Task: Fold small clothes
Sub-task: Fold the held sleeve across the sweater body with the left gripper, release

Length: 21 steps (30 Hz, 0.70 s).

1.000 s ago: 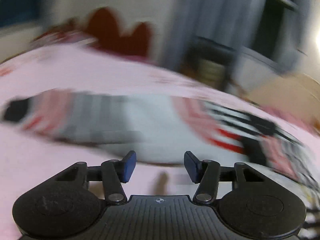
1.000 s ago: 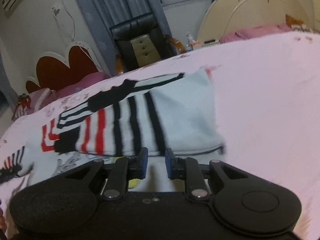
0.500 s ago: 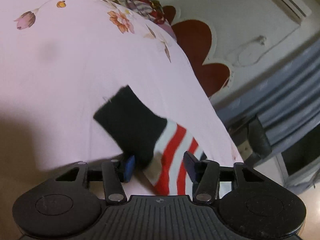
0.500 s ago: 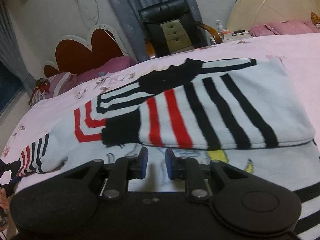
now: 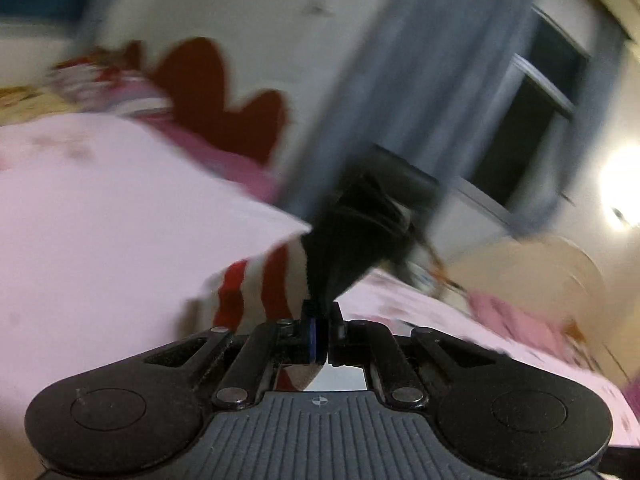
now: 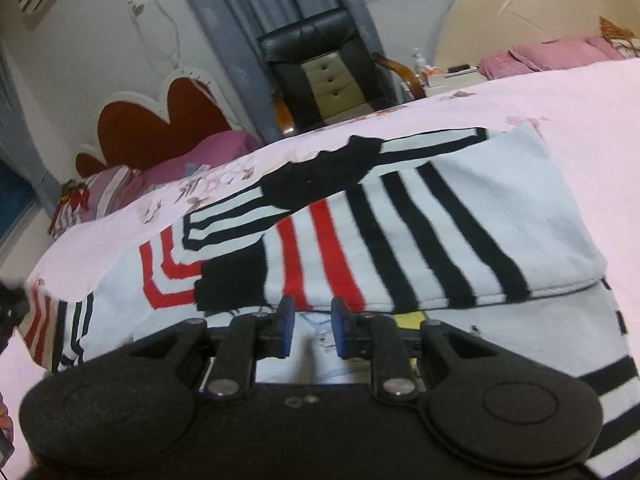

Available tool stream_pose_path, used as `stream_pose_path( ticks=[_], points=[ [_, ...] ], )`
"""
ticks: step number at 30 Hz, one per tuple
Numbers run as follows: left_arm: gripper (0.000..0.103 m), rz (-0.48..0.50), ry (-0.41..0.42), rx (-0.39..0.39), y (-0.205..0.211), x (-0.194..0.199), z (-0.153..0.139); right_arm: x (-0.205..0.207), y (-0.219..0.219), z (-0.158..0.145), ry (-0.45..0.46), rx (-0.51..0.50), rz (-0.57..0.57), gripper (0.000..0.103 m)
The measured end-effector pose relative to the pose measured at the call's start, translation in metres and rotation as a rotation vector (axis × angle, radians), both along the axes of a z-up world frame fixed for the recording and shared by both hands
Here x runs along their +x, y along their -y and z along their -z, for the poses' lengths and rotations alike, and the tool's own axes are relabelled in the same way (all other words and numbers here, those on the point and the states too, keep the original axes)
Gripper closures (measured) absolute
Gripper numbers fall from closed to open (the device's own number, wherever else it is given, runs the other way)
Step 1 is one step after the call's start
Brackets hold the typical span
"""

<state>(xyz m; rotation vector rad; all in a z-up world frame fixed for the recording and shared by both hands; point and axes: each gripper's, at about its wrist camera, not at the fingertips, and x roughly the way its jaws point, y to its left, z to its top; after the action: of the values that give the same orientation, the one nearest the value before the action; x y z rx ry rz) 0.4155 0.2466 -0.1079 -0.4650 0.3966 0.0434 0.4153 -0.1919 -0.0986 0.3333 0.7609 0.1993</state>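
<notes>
— Left wrist view? 
— The left gripper [image 5: 323,334] pinches the striped sweater's black sleeve cuff [image 5: 352,236], lifted above the pink bedsheet [image 5: 100,216]; the frame is blurred.

— Right wrist view? 
— The right gripper [image 6: 313,330], fingers slightly apart and holding nothing, hovers over the striped sweater [image 6: 400,232], which lies part-folded on the bedsheet.

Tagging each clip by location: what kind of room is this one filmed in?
Most likely a home bedroom. The striped sweater lies on a bed with a pink floral sheet, a red scalloped headboard stands against the wall, and grey curtains hang beside a black padded armchair.
</notes>
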Motion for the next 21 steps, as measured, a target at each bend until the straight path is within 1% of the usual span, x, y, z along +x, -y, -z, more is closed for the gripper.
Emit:
stream_pose_path(
  ticks=[2,5,8,11,13,17,18,19,20,21],
  points=[
    [0.098,0.107,-0.010,0.009,0.044,0.026,-0.003,-0.004,0.008,-0.002,0.008,0.002,0.010,0.083],
    [0.098,0.227,-0.036,0.034,0.108,0.053,-0.003,-0.012,0.026,-0.007,0.023,-0.005,0.032,0.083],
    [0.098,0.330,-0.055,0.047,0.170,0.073,-0.001,-0.020,0.054,-0.011,0.026,0.020,0.083,0.082],
    [0.098,0.415,-0.089,0.099,0.230,0.090,0.005,-0.028,0.084,-0.011,0.024,0.060,0.141,0.082],
    [0.098,0.460,-0.121,0.137,0.268,0.090,0.013,-0.034,0.102,-0.009,0.020,0.080,0.173,0.082],
    [0.098,0.527,-0.206,0.222,0.327,0.094,0.030,-0.042,0.131,-0.003,0.002,0.108,0.215,0.080],
    [0.098,0.533,-0.231,0.250,0.339,0.093,0.036,-0.043,0.137,-0.002,-0.003,0.116,0.219,0.078],
    [0.096,0.523,-0.233,0.280,0.347,0.091,0.039,-0.044,0.142,0.000,-0.009,0.124,0.220,0.073],
    [0.081,0.520,-0.211,0.312,0.353,0.085,0.039,-0.044,0.147,0.001,-0.014,0.131,0.219,0.071],
    [0.073,0.535,-0.198,0.316,0.359,0.068,0.034,-0.044,0.150,0.001,-0.015,0.139,0.215,0.067]
  ],
)
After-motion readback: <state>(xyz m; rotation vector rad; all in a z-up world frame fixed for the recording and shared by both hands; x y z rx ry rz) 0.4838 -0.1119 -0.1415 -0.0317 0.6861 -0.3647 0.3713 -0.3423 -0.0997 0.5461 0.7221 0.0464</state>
